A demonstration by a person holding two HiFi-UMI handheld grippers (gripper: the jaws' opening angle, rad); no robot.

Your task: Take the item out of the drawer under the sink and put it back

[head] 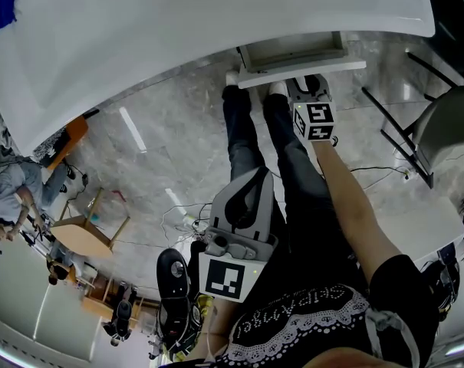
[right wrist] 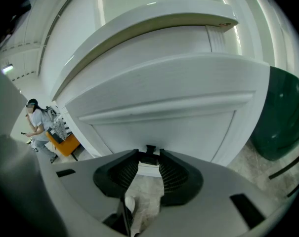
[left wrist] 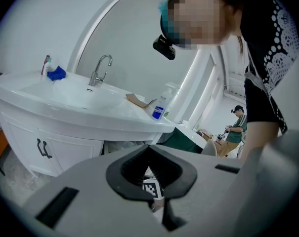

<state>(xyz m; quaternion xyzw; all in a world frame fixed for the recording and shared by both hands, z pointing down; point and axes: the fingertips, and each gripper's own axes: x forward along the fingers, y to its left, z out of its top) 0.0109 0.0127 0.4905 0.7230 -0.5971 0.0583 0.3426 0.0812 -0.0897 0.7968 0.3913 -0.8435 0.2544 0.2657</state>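
Note:
The white drawer (head: 302, 69) under the sink top (head: 178, 37) stands pulled out a little; nothing shows inside it from the head view. My right gripper (head: 310, 90) is at the drawer's front. In the right gripper view its jaws (right wrist: 149, 157) are shut on the small black drawer handle (right wrist: 150, 151), set in the white drawer front (right wrist: 159, 127). My left gripper (head: 243, 198) is held back by the person's legs, away from the drawer; its jaws (left wrist: 149, 148) are shut on nothing. No item is visible.
The left gripper view has the basin with a chrome faucet (left wrist: 100, 71), a blue object (left wrist: 56, 73), a bottle (left wrist: 161, 106) and a cabinet door handle (left wrist: 43, 149). A grey chair (head: 445, 129) stands to the right, cables (head: 385, 171) lie on the marble floor, and other people stand farther off.

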